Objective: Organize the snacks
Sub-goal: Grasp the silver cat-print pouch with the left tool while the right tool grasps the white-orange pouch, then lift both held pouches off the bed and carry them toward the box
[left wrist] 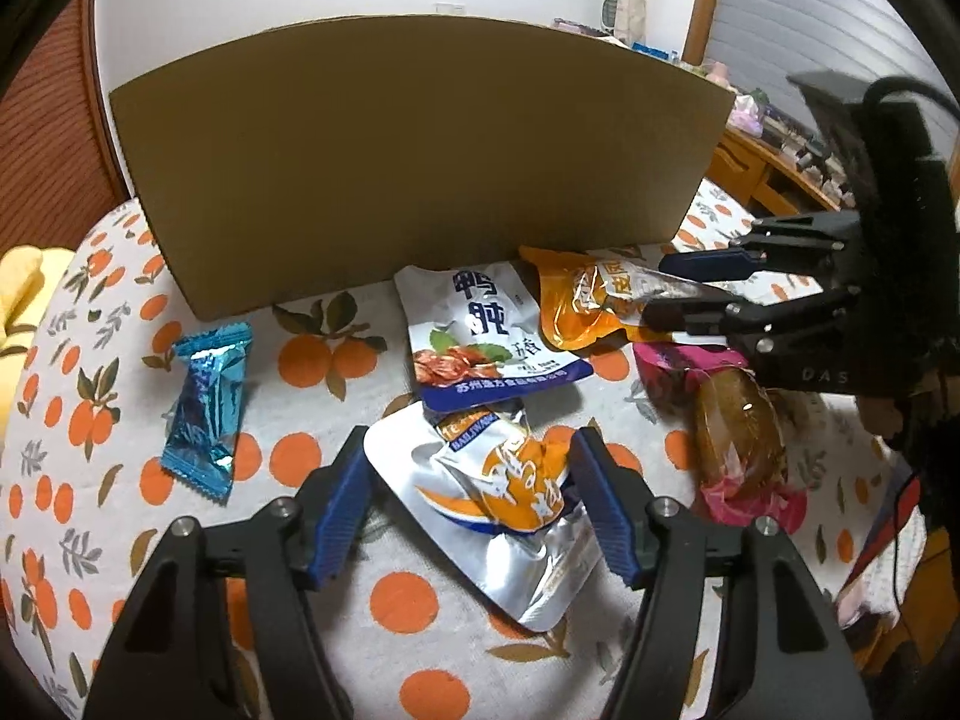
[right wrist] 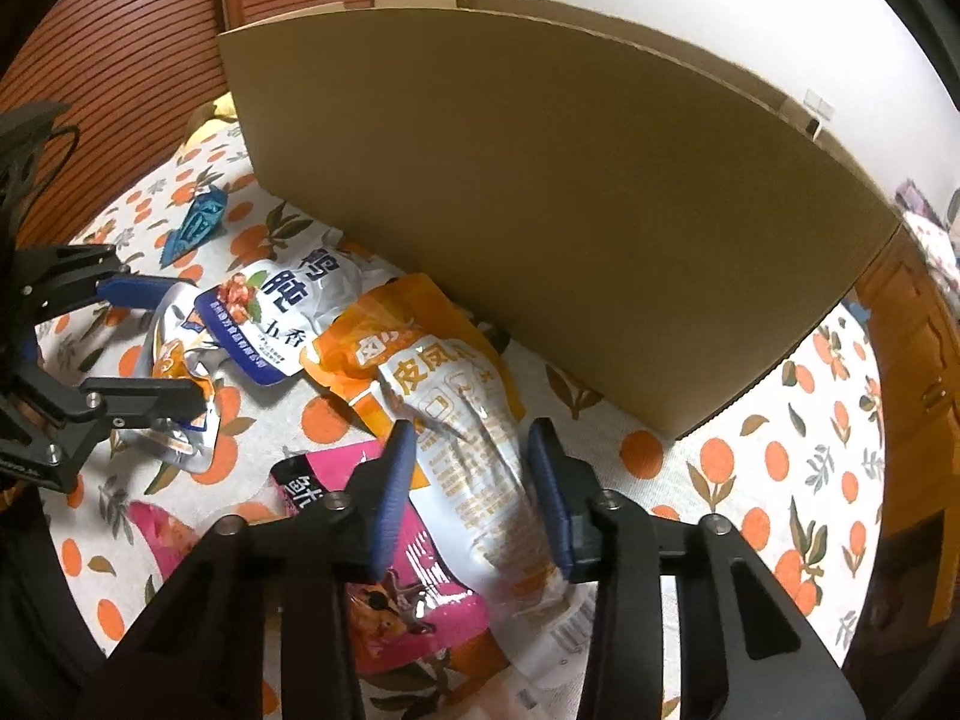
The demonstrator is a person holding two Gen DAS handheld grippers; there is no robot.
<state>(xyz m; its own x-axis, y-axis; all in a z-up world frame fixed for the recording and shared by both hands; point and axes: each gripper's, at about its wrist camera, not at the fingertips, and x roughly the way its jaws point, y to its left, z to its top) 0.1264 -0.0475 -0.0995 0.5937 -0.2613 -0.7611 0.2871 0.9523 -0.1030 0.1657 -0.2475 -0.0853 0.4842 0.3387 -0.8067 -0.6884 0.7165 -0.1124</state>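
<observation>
Several snack packets lie on a table in front of a cardboard box (left wrist: 414,162). My left gripper (left wrist: 471,462) is open, its jaws on either side of a silver and orange pouch (left wrist: 510,504). My right gripper (right wrist: 474,450) is open, its jaws straddling an orange and silver pouch (right wrist: 456,420); it also shows in the left wrist view (left wrist: 690,291). A white and blue pouch (left wrist: 480,336) lies between them. A pink packet (left wrist: 732,426) lies to the right and a small blue candy packet (left wrist: 207,408) to the left.
The tablecloth (left wrist: 336,372) is white with orange fruit prints. The cardboard box (right wrist: 570,198) stands upright across the back of the table. A yellow cloth (left wrist: 18,300) lies at the far left. A wooden cabinet (right wrist: 912,360) stands at the right.
</observation>
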